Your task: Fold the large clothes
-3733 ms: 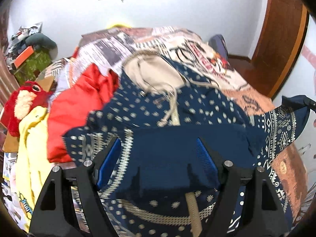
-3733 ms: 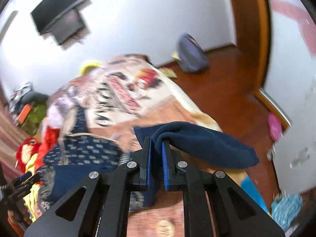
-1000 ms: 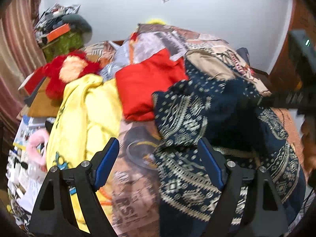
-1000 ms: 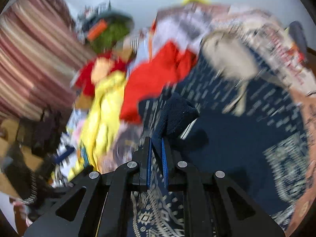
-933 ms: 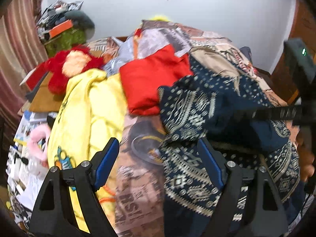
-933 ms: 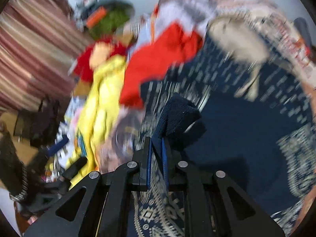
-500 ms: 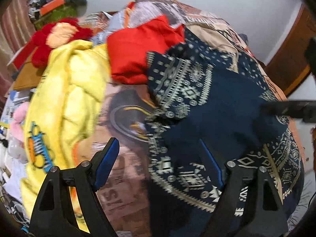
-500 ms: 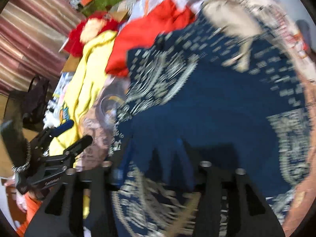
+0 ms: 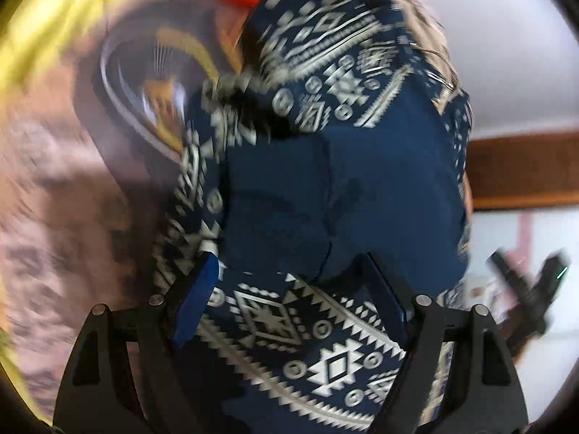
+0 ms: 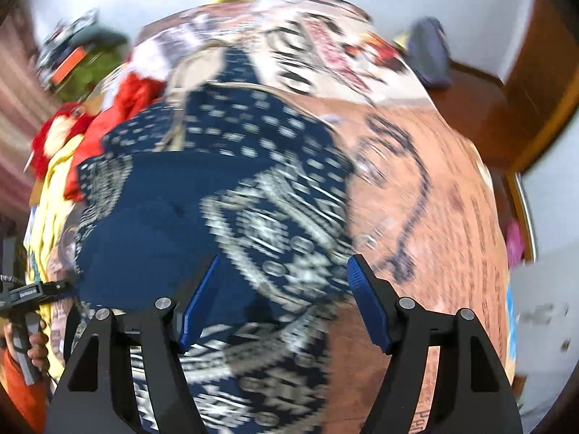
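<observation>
A navy garment with white geometric patterns point(image 9: 336, 188) lies folded over on the printed bedspread point(image 9: 61, 195). My left gripper point(image 9: 289, 289) is open, close above the garment's near patterned edge. In the right wrist view the same garment point(image 10: 202, 195) spreads across the bed's left half. My right gripper point(image 10: 282, 300) is open and empty above its near right part. The other gripper shows at the left edge point(image 10: 25, 296) of that view, held by a hand. Both views are motion-blurred.
A red garment point(image 10: 119, 108) and a yellow garment point(image 10: 54, 188) lie left of the navy one, with a red plush toy point(image 10: 54, 133) behind. The bedspread point(image 10: 427, 209) lies bare on the right. A dark bag point(image 10: 430, 54) sits on the wooden floor beyond.
My right gripper let go of the navy sleeve it carried across the garment, opened, and swung back right. My left gripper moved in low over the garment's near edge.
</observation>
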The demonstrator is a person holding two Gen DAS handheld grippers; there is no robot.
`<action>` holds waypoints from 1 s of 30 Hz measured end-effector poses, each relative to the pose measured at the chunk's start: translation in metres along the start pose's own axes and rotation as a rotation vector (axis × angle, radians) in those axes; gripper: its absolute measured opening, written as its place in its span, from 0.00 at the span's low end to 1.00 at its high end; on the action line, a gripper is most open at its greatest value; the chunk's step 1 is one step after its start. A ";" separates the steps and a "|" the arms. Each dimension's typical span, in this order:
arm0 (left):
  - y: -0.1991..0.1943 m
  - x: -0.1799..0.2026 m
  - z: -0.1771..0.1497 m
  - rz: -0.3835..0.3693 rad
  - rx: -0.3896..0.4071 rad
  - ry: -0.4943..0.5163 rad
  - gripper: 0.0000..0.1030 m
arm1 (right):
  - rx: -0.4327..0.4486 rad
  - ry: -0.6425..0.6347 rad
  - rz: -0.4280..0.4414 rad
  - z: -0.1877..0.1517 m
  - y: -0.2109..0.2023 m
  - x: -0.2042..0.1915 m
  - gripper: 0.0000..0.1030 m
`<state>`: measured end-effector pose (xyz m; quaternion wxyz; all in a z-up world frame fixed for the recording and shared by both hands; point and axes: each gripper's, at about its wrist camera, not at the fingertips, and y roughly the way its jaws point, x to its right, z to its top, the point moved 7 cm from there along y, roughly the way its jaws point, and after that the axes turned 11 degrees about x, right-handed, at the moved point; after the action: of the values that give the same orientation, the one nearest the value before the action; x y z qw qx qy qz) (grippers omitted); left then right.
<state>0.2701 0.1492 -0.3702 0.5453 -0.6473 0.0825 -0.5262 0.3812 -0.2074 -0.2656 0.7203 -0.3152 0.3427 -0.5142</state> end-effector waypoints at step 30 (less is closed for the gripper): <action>-0.093 0.125 0.084 0.329 0.582 0.625 0.23 | -0.082 -0.020 0.041 -0.017 0.032 -0.009 0.66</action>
<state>0.3453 0.1526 -0.2101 0.7297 -0.2557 0.1936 -0.6038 0.3820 -0.1923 -0.2995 0.7206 -0.3426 0.3626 -0.4815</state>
